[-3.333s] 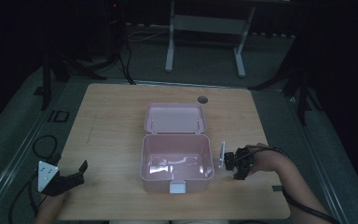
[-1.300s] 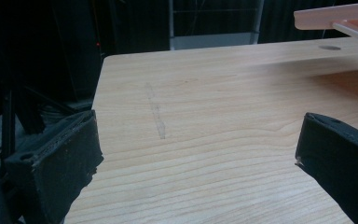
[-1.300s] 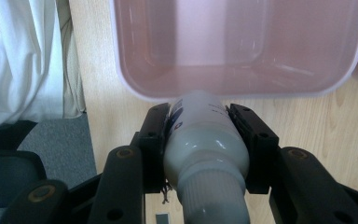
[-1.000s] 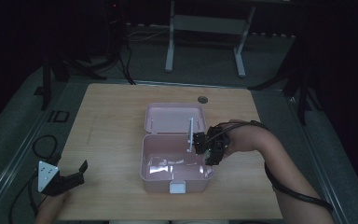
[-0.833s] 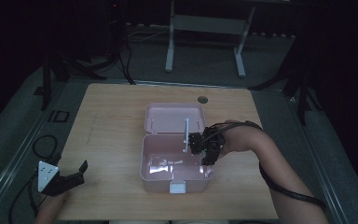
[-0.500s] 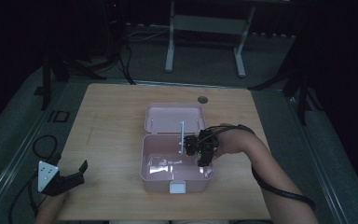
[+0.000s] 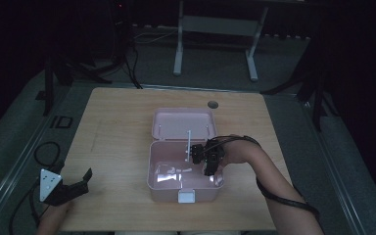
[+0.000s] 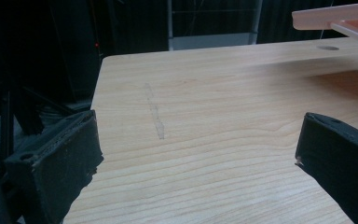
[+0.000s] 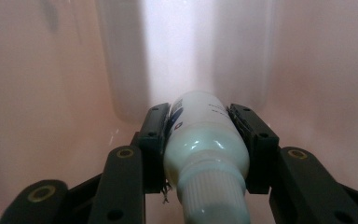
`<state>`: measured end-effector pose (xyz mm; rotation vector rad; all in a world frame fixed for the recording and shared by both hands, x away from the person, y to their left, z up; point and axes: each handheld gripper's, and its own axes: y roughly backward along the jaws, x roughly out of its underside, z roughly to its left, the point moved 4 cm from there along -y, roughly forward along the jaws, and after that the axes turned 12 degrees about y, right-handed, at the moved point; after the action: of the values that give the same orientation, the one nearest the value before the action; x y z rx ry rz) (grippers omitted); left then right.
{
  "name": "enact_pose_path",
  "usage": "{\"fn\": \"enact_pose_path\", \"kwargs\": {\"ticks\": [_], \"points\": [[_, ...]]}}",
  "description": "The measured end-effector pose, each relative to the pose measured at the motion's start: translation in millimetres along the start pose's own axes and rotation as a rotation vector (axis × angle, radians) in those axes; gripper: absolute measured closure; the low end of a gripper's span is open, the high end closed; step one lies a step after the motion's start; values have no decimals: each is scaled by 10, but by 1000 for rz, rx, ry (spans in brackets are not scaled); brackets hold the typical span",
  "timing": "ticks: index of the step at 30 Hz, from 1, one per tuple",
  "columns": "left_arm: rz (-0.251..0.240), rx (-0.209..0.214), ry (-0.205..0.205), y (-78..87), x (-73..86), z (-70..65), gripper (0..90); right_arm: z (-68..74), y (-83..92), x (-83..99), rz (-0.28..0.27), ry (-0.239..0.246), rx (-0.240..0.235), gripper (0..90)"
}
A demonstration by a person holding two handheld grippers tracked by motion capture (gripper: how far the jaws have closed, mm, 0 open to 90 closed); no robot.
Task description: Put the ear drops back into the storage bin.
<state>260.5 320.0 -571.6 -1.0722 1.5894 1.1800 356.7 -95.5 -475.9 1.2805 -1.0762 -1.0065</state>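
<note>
The white bottle (image 9: pixel 205 154) sits clamped between my right gripper (image 9: pixel 205 135) pads, cap end towards me, inside the pink box (image 7: pixel 166 188) with its wall right ahead. From above, that gripper (image 7: pixel 209 159) hangs over the box's right half, lid (image 7: pixel 183 123) lying open behind. My left gripper (image 7: pixel 71 188) rests at the table's (image 7: pixel 117 117) near left corner, jaws wide apart, holding nothing.

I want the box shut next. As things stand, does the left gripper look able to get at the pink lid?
Probably yes: bare table lies between the open left gripper and the lid. The right gripper, holding a bottle, sits inside the box.
</note>
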Motion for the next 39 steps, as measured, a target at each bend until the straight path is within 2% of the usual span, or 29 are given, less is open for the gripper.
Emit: {"fn": "enact_pose_path", "kwargs": {"ticks": [5, 6, 9, 13, 18, 19, 23, 32, 36, 39], "points": [[0, 1, 0, 0, 0, 1, 4, -3, -95, -10, 21, 8, -12, 596], [0, 1, 0, 1, 0, 1, 4, -33, -106, 1, 31, -4, 2, 596], [0, 1, 0, 0, 0, 1, 3, -58, -85, -18, 11, -24, 43, 596], [1, 0, 1, -2, -1, 1, 4, -11, -91, -75, 0, 10, 21, 596], [1, 1, 2, -2, 0, 2, 4, 2, -198, -137, 9, 38, -6, 596], [1, 2, 2, -1, 0, 2, 4, 6, -231, -143, 14, 26, -16, 596], [1, 3, 2, -1, 0, 2, 4, 13, -352, -155, 49, 35, -36, 595], [1, 2, 0, 0, 0, 1, 4, -23, -493, -176, 97, 24, -62, 595], [1, 2, 1, -1, 0, 2, 3, -30, -490, -172, 89, 15, -73, 595], [1, 2, 0, 0, 0, 1, 4, -29, -508, -167, 97, 27, -77, 594]]}}
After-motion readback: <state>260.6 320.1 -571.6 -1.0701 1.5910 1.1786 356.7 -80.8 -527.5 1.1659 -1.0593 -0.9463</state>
